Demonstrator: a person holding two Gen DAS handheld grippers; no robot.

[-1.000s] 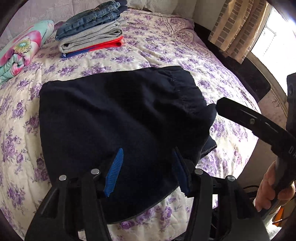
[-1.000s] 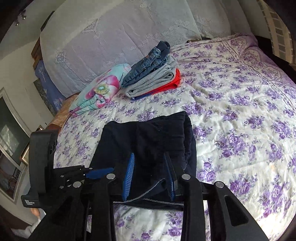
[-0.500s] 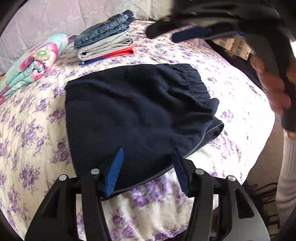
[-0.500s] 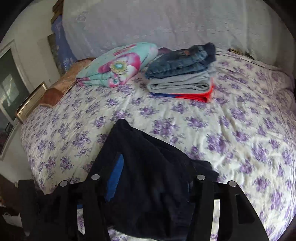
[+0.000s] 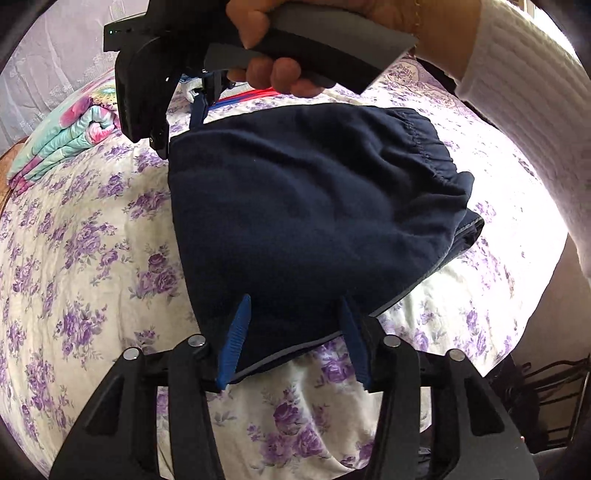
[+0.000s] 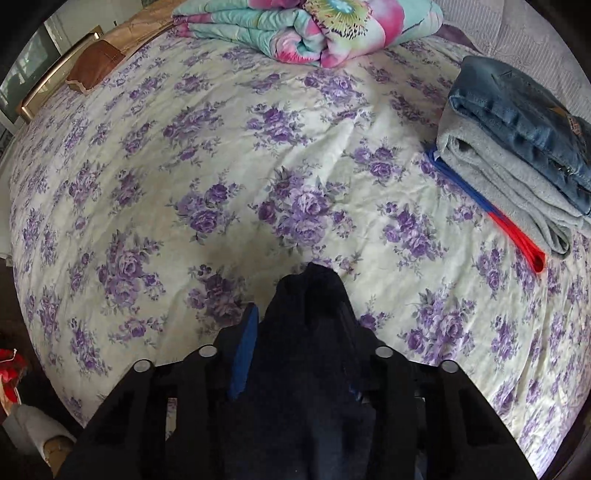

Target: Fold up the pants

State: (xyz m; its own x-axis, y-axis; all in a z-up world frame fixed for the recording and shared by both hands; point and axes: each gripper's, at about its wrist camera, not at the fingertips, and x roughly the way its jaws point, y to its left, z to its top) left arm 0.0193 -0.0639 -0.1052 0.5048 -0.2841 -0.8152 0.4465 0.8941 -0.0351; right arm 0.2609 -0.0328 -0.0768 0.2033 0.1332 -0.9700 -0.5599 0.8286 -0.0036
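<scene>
The folded navy pants (image 5: 310, 214) lay on the floral bedspread (image 5: 85, 236), elastic waistband away from the left wrist camera. The left gripper (image 5: 293, 317) straddled their near hem, jaws closing, pads not visibly pressing the cloth. The left view alone showed the right gripper (image 5: 197, 110) at the pants' far corner, held by a hand (image 5: 280, 48) in a white sleeve (image 5: 524, 85). The right view showed that corner bunched between its closing, narrow-set jaws, apparently pinched. Beyond the pants lay a rolled quilt (image 6: 306, 26) and stacked folded clothes (image 6: 517, 147).
</scene>
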